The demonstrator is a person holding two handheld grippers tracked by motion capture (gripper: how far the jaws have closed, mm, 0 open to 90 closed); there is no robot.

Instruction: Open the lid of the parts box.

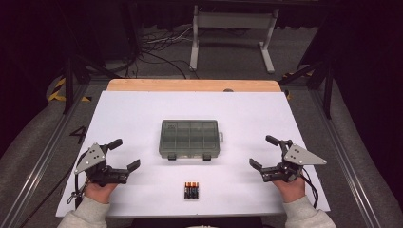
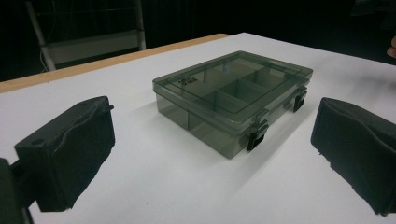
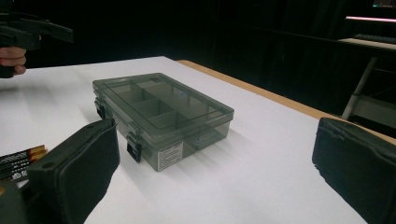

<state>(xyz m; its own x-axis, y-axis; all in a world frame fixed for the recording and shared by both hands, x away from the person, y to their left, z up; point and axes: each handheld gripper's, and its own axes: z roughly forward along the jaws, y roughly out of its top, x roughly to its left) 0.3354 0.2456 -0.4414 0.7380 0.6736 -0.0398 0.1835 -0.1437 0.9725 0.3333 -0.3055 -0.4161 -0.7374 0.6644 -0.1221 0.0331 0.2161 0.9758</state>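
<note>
Batteries [image 1: 191,190] lie nearest us on the white table [image 1: 142,114] (dark room beyond); our left gripper [image 1: 124,154] and right gripper [image 1: 264,152] rest wide open, empty, flanking the closed box [image 1: 190,138].

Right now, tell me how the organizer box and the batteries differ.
The organizer box is translucent grey plastic with dividers; the batteries are black with orange ends. The box is far larger than the small battery row. The box sits mid-table; the batteries lie nearer the person. Both rest on the white table, untouched by either tool.
</note>
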